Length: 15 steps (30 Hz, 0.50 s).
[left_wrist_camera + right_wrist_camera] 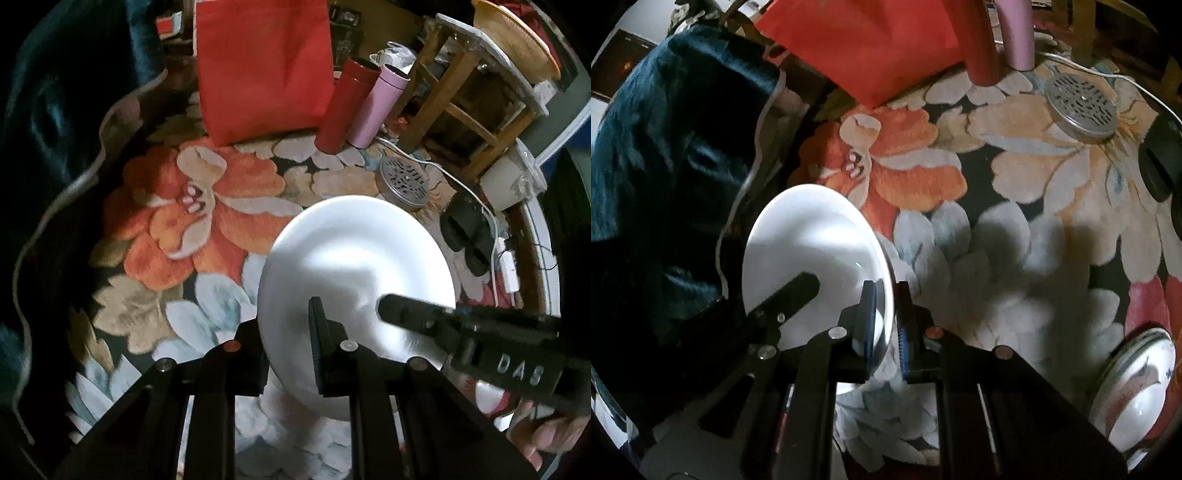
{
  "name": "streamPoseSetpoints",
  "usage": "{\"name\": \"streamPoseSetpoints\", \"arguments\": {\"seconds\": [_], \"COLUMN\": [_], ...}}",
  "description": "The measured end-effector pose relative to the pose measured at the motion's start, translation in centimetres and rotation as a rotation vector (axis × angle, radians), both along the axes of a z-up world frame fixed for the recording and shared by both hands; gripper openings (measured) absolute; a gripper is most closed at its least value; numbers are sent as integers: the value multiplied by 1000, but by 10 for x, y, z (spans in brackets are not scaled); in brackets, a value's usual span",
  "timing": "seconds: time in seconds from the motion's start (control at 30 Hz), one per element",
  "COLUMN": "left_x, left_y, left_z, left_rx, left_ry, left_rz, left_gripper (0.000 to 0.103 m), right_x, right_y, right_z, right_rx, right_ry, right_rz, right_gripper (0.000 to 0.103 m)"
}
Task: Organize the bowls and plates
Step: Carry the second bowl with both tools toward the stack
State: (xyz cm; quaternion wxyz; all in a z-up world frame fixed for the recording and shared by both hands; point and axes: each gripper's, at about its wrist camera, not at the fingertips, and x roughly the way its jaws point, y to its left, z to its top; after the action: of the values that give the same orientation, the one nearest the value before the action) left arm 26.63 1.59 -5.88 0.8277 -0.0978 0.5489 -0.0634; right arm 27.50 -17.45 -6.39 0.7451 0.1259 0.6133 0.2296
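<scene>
A plain white plate (354, 258) is held tilted above the flowered blanket. My left gripper (288, 343) is shut on its near left rim, one finger above and one below. My right gripper (884, 317) is shut on the plate's opposite rim (812, 251); it shows in the left wrist view as a black finger (424, 314) lying on the plate. A white bowl with blue and red painting (1137, 391) lies on the blanket at the lower right of the right wrist view.
A red bag (262, 66), a red tumbler (347, 107) and a pink tumbler (376, 107) stand at the back. A round metal perforated lid (404, 182), black objects (465, 236), a white cable and a wooden stool (469, 99) are at right. Dark fabric (55, 147) lies left.
</scene>
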Motion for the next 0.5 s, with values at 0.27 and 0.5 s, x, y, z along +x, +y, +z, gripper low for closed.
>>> {"name": "streamPoseSetpoints", "arguments": {"seconds": [0.27,0.5], "left_x": [-9,-17], "left_y": [-32,-63], "left_z": [-7,-14], "left_rx": [17,19], "left_ry": [-7,2], "left_rz": [-78,-143], "left_gripper": [17,17], "right_x": [-16,-29], "right_y": [-31,-63], "right_z": [-10,-21], "right_rx": [38,64], "right_ry": [25,52], "right_rz": [-49,-93], "right_gripper": [13,13]}}
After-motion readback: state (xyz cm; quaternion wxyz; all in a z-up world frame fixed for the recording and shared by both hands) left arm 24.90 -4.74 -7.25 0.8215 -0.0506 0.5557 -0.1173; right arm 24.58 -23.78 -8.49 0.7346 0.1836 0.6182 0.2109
